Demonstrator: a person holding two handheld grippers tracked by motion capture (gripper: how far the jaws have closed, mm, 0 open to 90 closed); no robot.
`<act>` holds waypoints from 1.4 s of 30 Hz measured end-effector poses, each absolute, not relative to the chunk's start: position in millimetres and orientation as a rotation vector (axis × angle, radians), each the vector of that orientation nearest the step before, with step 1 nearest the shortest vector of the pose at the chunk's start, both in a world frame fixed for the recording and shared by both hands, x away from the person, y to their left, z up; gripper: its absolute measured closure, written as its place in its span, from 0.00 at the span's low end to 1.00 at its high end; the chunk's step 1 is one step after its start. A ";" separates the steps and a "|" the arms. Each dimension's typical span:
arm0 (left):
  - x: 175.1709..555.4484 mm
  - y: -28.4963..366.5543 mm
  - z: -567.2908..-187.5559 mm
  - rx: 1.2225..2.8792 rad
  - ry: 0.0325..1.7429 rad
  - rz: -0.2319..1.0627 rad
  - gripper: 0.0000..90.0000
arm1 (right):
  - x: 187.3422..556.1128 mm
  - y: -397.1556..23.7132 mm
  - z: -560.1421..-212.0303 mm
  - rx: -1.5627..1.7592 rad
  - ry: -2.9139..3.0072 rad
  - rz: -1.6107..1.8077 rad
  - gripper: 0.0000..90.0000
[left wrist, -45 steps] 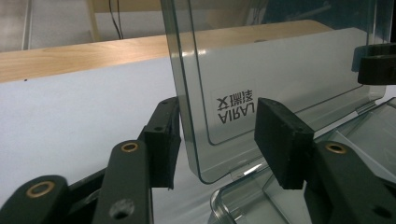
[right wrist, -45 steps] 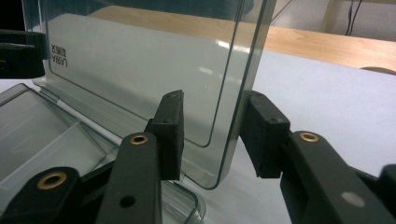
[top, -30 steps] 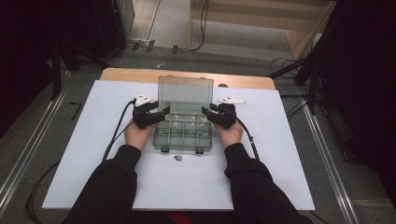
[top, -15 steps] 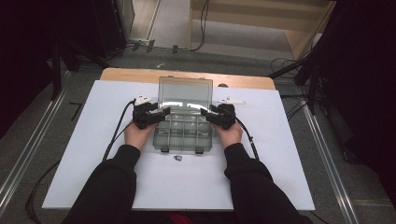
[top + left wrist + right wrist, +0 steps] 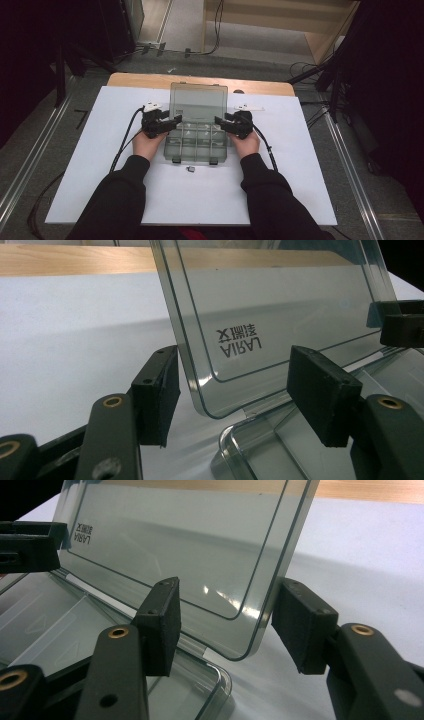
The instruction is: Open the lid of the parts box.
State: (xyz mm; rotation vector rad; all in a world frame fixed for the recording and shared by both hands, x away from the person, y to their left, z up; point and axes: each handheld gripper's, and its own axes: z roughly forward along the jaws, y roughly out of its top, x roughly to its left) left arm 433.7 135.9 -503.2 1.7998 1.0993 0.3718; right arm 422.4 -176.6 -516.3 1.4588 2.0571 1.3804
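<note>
Lid (image 5: 280,315): clear smooth plastic, rounded corners, reversed "AIRAL" print
Left tongs (image 5: 235,392): open, straddling lid edge
Right tongs (image 5: 225,622): open, likewise

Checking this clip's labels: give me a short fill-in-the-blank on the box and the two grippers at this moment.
1. The lid of the clear compartment box stands ____.
2. The left gripper has its jaws ____, one on each side of the lid's edge.
3. The right gripper straddles the lid's ____ edge, as the high view shows it.
4. A small dark part lies on the white sheet ____ the box.

Missing words: open; open; right; outside
</note>
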 end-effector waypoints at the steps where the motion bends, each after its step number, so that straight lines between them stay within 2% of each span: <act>1: 433.5 135.8 -503.1 1.800 1.099 0.373 0.43 | 422.4 -176.7 -516.3 1.471 2.056 1.384 0.48; 32: 431.5 136.2 -499.9 1.807 1.098 0.354 0.42 | 419.6 -178.1 -511.0 1.448 2.071 1.369 0.43; 42: 425.7 140.3 -489.2 1.837 1.070 0.350 0.38 | 414.1 -179.5 -503.5 1.431 2.129 1.397 0.38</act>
